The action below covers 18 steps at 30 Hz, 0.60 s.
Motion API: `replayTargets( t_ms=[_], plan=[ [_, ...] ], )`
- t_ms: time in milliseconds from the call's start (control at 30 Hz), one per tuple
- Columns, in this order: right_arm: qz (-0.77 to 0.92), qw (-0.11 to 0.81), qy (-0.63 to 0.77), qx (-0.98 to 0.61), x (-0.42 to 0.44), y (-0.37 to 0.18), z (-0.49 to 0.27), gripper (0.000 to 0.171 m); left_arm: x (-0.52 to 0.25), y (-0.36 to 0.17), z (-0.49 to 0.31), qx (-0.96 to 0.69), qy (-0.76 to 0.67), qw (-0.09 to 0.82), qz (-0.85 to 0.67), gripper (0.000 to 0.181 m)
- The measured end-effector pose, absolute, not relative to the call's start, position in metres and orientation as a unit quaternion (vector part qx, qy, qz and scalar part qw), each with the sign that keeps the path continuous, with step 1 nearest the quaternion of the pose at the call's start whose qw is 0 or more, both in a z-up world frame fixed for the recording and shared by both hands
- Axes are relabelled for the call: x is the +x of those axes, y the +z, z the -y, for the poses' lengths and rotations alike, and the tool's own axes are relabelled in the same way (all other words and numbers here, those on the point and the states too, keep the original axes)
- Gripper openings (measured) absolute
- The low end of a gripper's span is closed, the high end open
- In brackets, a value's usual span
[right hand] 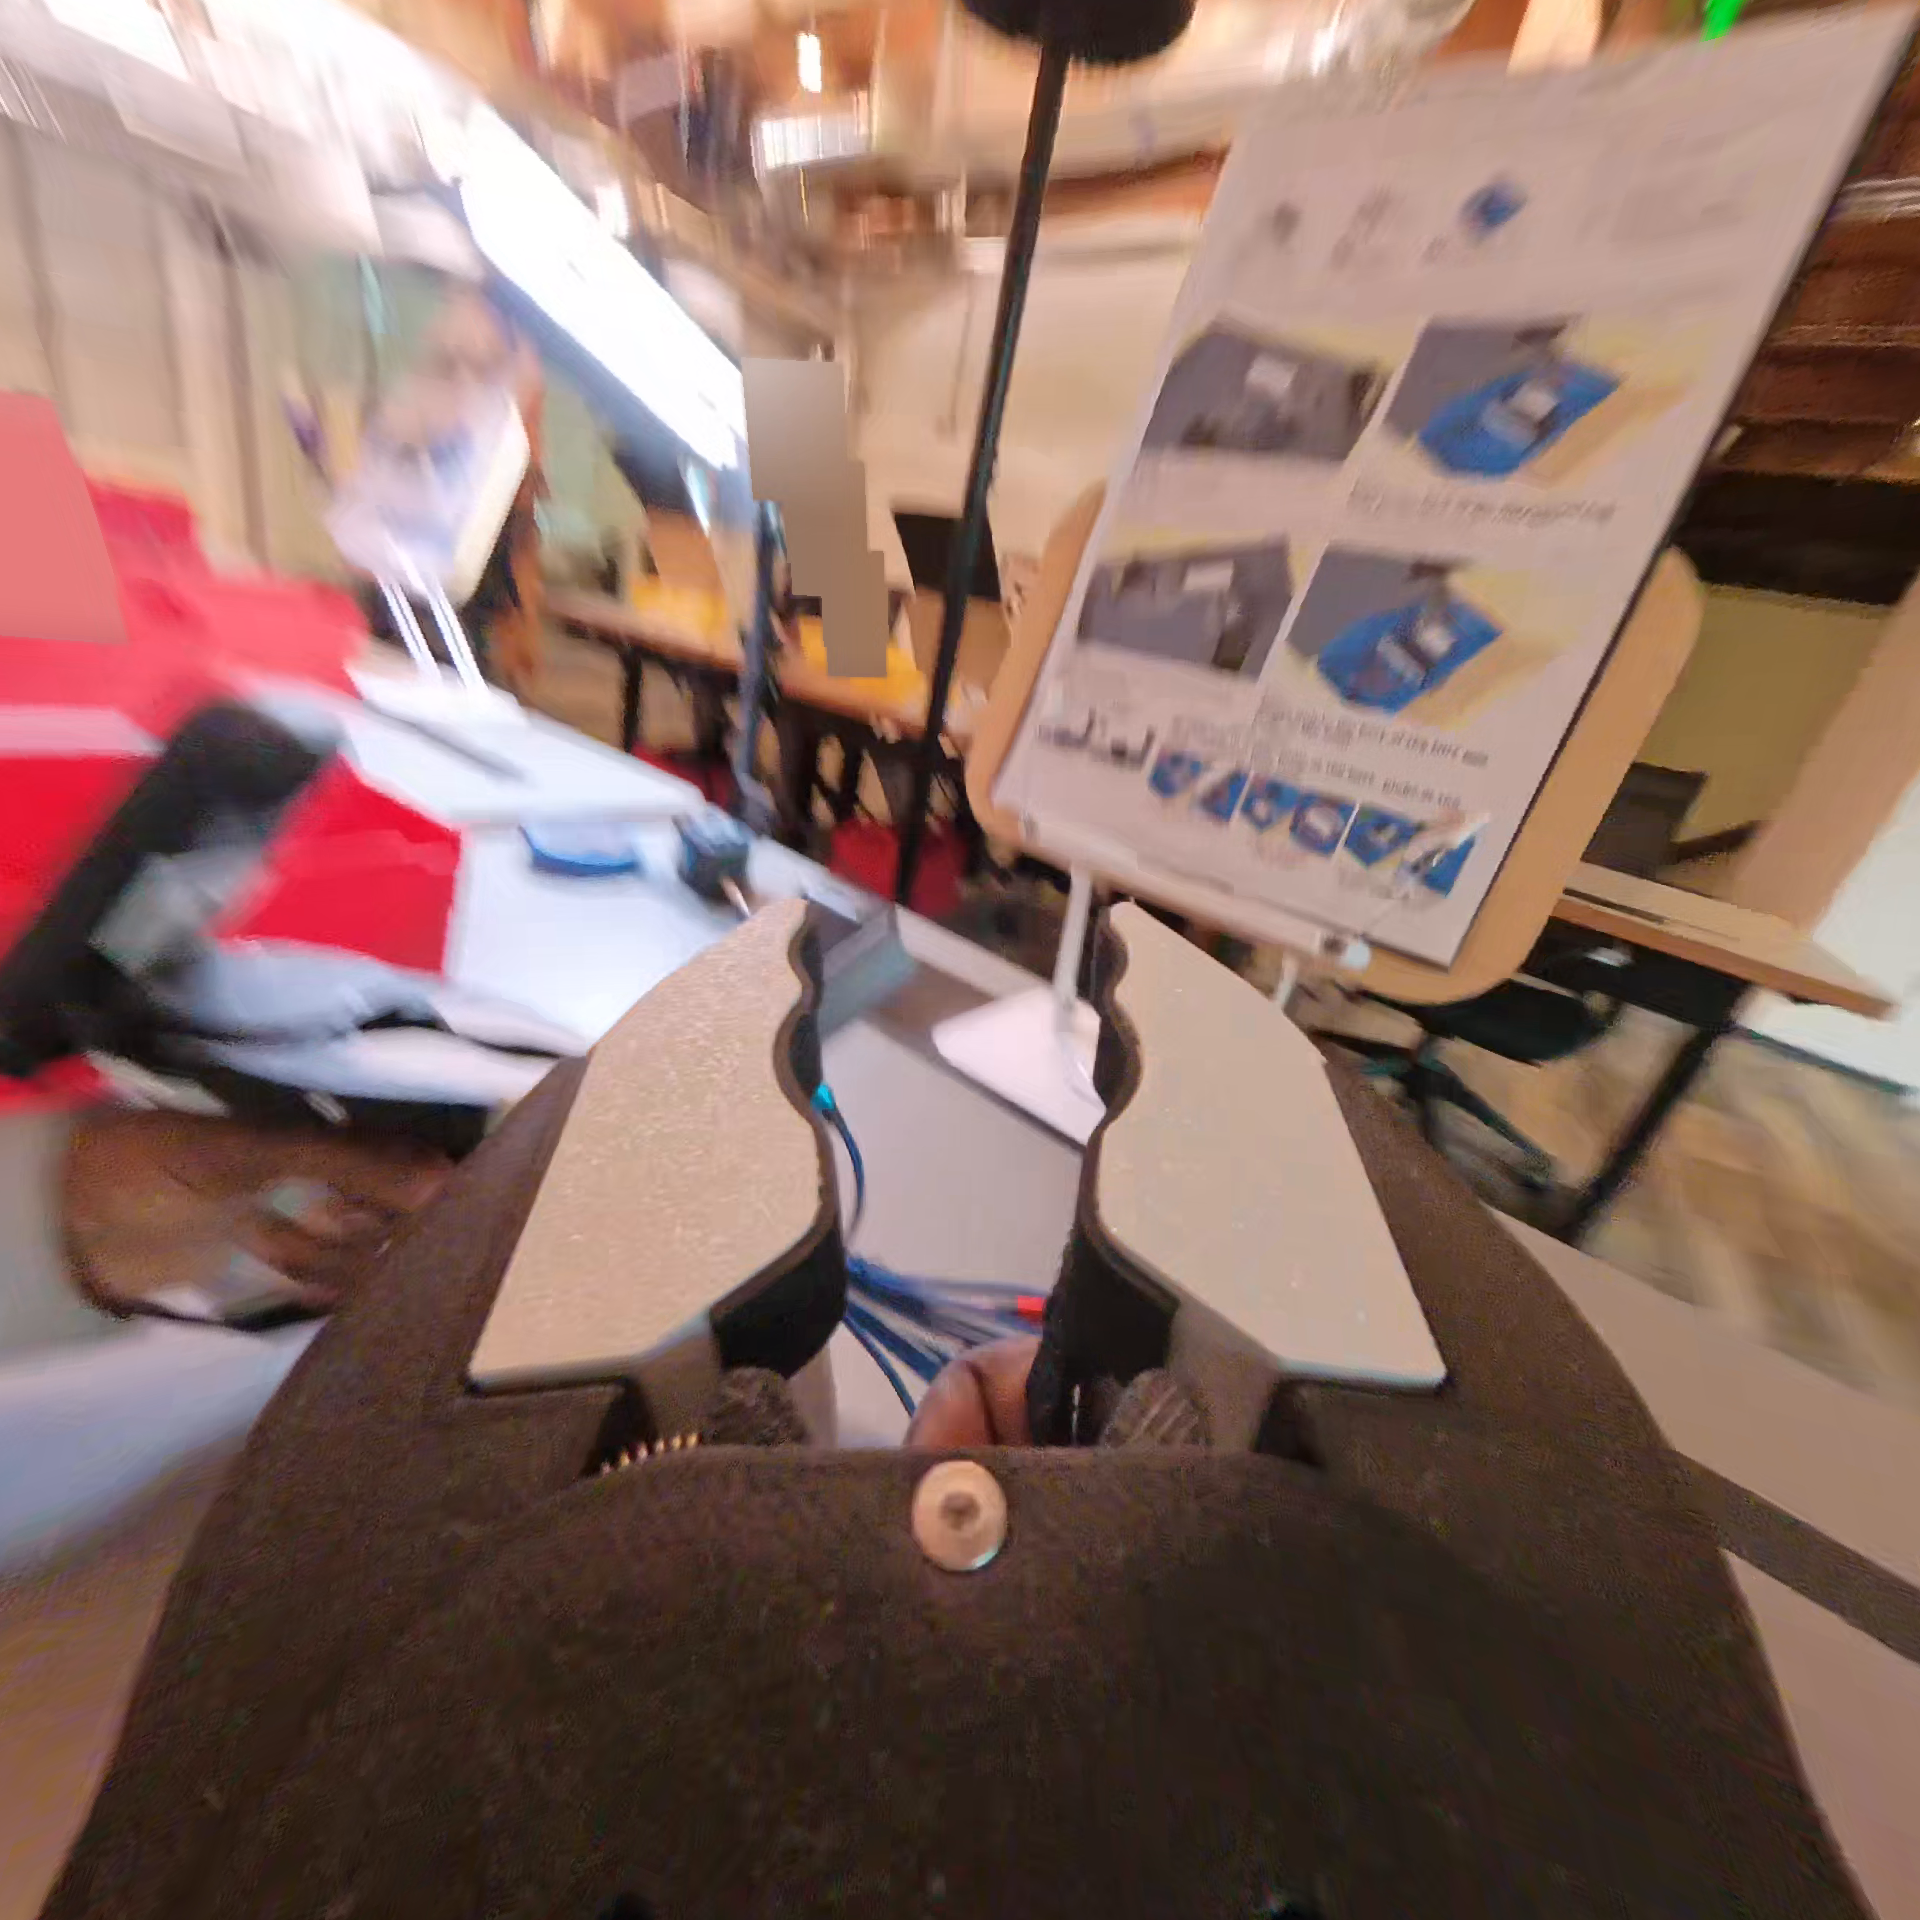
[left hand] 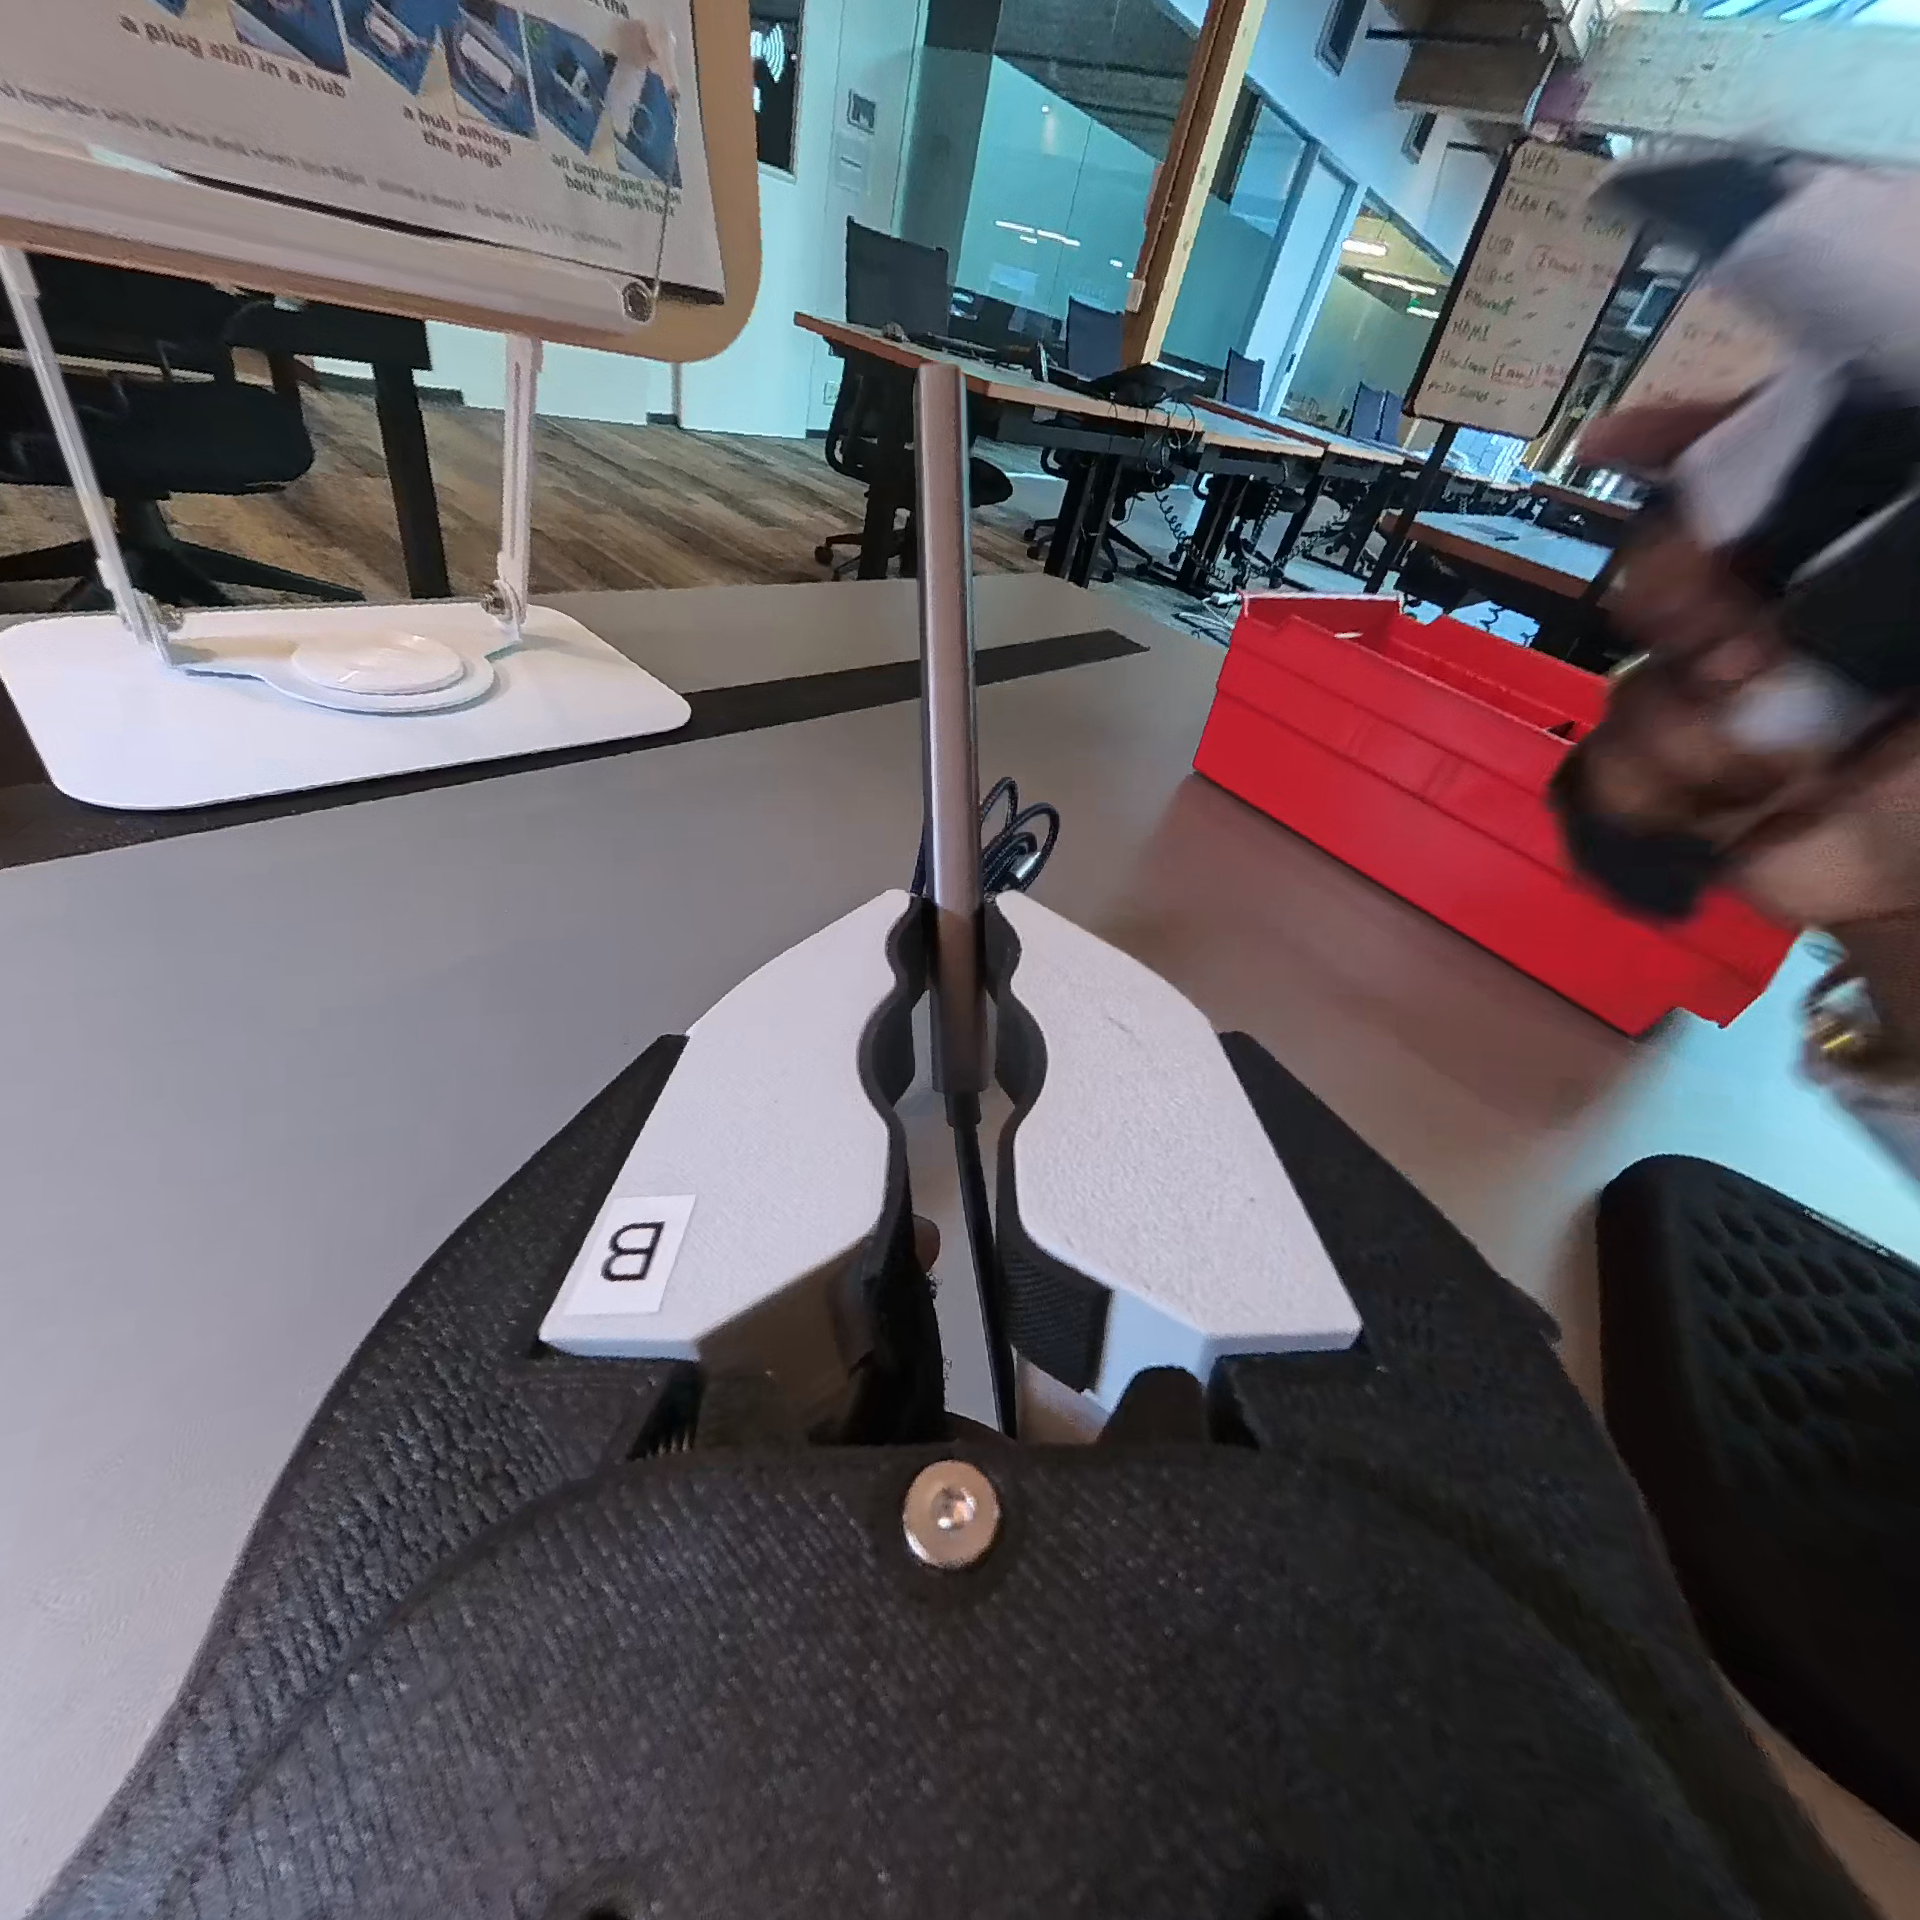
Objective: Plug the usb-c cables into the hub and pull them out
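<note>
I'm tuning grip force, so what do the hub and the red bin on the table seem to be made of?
The hub, clamped edge-on in the left gripper, looks like brushed or anodised metal: grey, with a soft lengthwise sheen and crisp edges. The red bin looks like moulded plastic: uniform saturated colour, smooth semi-gloss walls and stepped ribs. Neither is certain from looks alone.

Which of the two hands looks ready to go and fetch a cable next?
Right. The right hand-held gripper is open and empty, with blue cables just below it. The left hand-held gripper is shut on the hub, so it is busy.
</note>
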State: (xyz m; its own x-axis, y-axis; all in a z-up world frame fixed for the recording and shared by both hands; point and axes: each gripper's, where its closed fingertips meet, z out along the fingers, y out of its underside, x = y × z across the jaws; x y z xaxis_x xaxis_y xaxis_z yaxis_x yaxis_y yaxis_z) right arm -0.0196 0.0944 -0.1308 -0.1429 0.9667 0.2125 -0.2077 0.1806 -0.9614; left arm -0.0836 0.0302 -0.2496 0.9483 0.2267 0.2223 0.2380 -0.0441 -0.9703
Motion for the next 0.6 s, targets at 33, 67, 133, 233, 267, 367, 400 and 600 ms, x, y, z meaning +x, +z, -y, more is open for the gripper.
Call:
replayTargets(
  t_ms=[33, 67, 133, 233, 267, 367, 400, 600],
  plan=[
    [0.566, 0.565, 0.484, -0.355, -0.038, -0.155, -0.089, 0.047, -0.083, -0.248, -0.030, -0.720, -0.011, 0.675, 0.162, 0.011],
    [0.598, 0.572, 0.439, -0.351, -0.051, -0.178, -0.083, 0.045, -0.082, -0.247, -0.030, -0.717, -0.018, 0.678, 0.161, 0.011],
    [0.656, 0.588, 0.350, -0.319, -0.063, -0.208, -0.069, 0.042, -0.079, -0.245, -0.031, -0.716, -0.033, 0.680, 0.155, 0.011],
    [0.650, 0.639, 0.296, -0.286, -0.061, -0.217, -0.070, 0.028, -0.069, -0.243, -0.033, -0.718, -0.045, 0.683, 0.129, 0.011],
    [0.651, 0.634, 0.304, -0.287, -0.059, -0.219, -0.069, 0.026, -0.065, -0.243, -0.034, -0.719, -0.055, 0.682, 0.122, 0.011],
    [0.661, 0.630, 0.291, -0.285, -0.057, -0.226, -0.073, 0.028, -0.048, -0.240, -0.037, -0.713, -0.118, 0.684, 0.098, 0.011],
    [0.663, 0.632, 0.283, -0.284, -0.058, -0.227, -0.074, 0.029, -0.043, -0.239, -0.037, -0.711, -0.139, 0.683, 0.091, 0.011],
    [0.676, 0.634, 0.262, -0.269, -0.056, -0.232, -0.073, 0.010, -0.030, -0.242, -0.038, -0.720, -0.165, 0.671, 0.059, 0.011]
  ],
)
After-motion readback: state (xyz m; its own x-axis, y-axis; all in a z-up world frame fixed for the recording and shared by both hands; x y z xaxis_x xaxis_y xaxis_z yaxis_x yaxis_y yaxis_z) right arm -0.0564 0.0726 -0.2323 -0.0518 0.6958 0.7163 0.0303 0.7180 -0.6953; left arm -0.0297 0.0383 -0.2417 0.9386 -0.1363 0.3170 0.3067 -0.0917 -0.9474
